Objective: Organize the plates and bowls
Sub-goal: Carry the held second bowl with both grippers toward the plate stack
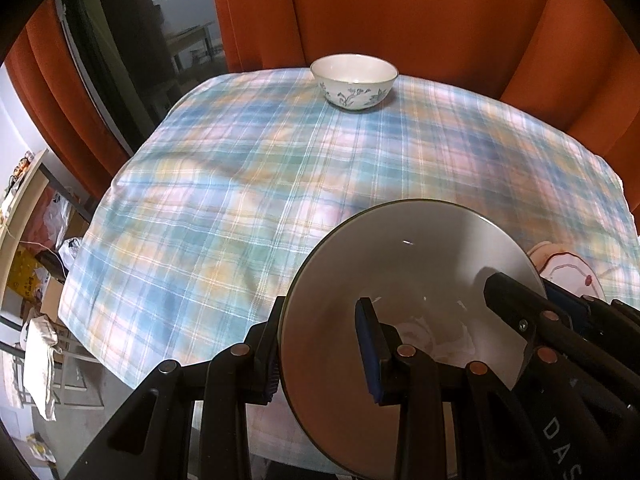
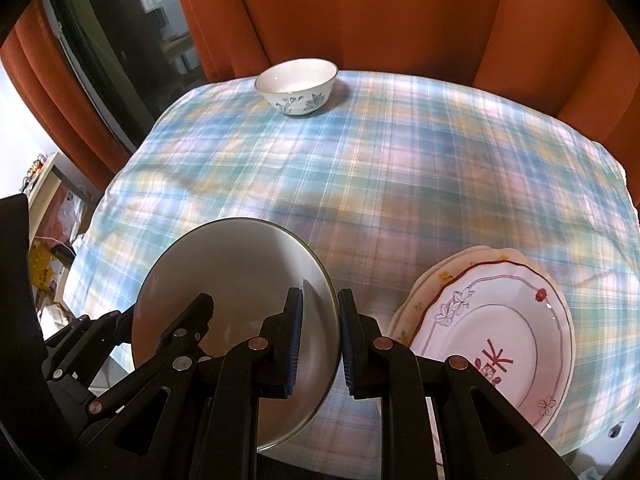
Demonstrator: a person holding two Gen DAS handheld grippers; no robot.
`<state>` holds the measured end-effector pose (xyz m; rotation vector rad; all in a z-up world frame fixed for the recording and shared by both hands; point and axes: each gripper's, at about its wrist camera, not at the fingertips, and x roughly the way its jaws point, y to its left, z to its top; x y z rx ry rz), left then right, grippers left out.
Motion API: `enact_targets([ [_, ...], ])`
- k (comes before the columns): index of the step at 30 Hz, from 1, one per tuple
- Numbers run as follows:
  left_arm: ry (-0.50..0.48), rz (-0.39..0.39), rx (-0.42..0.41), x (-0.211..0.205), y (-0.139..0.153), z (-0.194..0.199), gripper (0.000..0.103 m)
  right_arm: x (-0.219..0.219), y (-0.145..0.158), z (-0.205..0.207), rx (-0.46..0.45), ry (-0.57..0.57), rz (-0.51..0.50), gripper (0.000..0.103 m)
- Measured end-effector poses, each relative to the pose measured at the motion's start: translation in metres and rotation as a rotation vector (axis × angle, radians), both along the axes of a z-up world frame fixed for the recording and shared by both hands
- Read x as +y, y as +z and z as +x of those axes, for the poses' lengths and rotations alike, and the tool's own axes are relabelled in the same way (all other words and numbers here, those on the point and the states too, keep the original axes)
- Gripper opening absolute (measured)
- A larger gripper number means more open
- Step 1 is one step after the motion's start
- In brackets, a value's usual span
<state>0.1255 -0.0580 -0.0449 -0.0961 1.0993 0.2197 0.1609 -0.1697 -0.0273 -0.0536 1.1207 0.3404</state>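
Note:
A grey bowl with a dark rim (image 1: 420, 264) (image 2: 240, 272) is at the near edge of the plaid-covered table. My left gripper (image 1: 320, 344) has one finger inside and one outside its left rim. My right gripper (image 2: 320, 340) straddles its right rim the same way, with a small gap showing beside the outer pad. Both appear to clamp the rim, and the bowl looks tilted and lifted. A white bowl with blue flowers (image 1: 354, 80) (image 2: 298, 86) stands at the far edge. A stack of scalloped floral plates (image 2: 492, 336) lies at the near right, also in the left wrist view (image 1: 568, 268).
The plaid tablecloth (image 1: 280, 184) covers the table. Orange curtains (image 1: 400, 8) hang behind it. A shelf and clutter (image 1: 28, 240) stand on the floor at the left, below the table edge.

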Motion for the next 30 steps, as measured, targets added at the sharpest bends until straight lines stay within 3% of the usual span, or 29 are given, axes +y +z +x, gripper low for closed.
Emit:
enact_targets([
  [15,-0.034,-0.058,0.079,0.005,-0.032,0.014,0.031,0.011,-0.021,0.008,0.041,-0.029,-0.076,0.021],
  [23,-0.029,-0.022,0.042,-0.002,-0.031,0.011,0.031,0.006,-0.024,0.009,0.032,-0.03,-0.074,0.021],
  [30,-0.006,-0.039,0.035,-0.005,-0.029,0.003,0.054,0.002,-0.026,0.004,0.026,-0.006,-0.045,0.024],
])
